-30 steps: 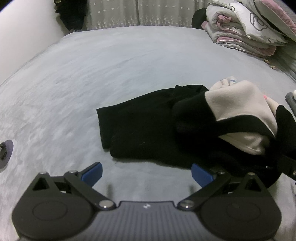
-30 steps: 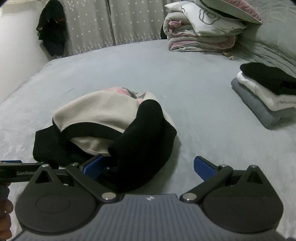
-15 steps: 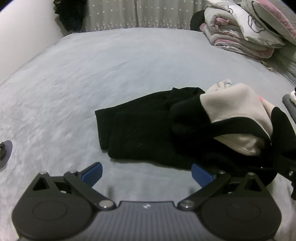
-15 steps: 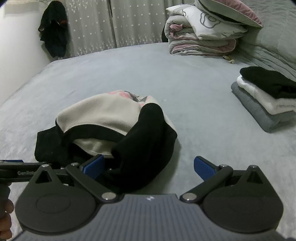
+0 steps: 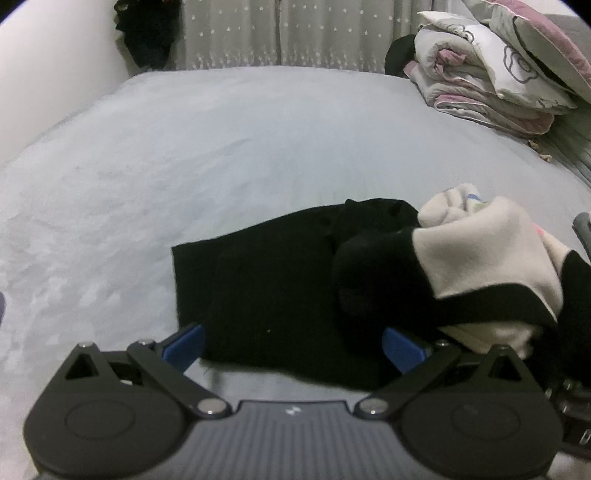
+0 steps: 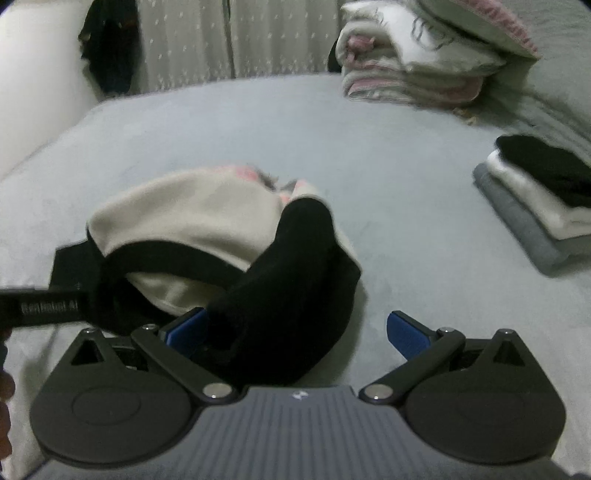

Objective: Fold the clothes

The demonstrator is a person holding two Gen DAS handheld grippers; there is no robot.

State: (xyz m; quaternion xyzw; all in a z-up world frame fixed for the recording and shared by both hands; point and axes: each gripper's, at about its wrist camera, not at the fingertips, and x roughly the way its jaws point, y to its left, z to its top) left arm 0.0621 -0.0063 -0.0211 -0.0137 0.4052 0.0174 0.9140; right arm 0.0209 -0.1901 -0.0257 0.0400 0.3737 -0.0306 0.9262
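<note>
A crumpled black-and-cream garment (image 5: 369, 280) lies on the grey bed (image 5: 221, 166). Its black part spreads flat to the left and its cream part (image 5: 487, 254) bunches up on the right. My left gripper (image 5: 291, 343) is open, and the garment's near black edge lies between its fingers. In the right wrist view the same garment (image 6: 207, 229) is a cream mound with a black sleeve (image 6: 291, 295) draped toward me. My right gripper (image 6: 295, 332) is open, with that sleeve's end by its left finger. The left gripper's body (image 6: 40, 306) shows at the left edge.
A stack of folded clothes (image 6: 539, 199), black on white on grey, sits on the bed at right. Folded quilts and pillows (image 5: 495, 74) are piled at the far right. A curtain (image 5: 277, 33) and a dark hanging garment (image 5: 147, 33) are behind the bed.
Both grippers have moved forward and lower toward the garment, which now fills more of each view. Both stay open. The garment has not shifted.
</note>
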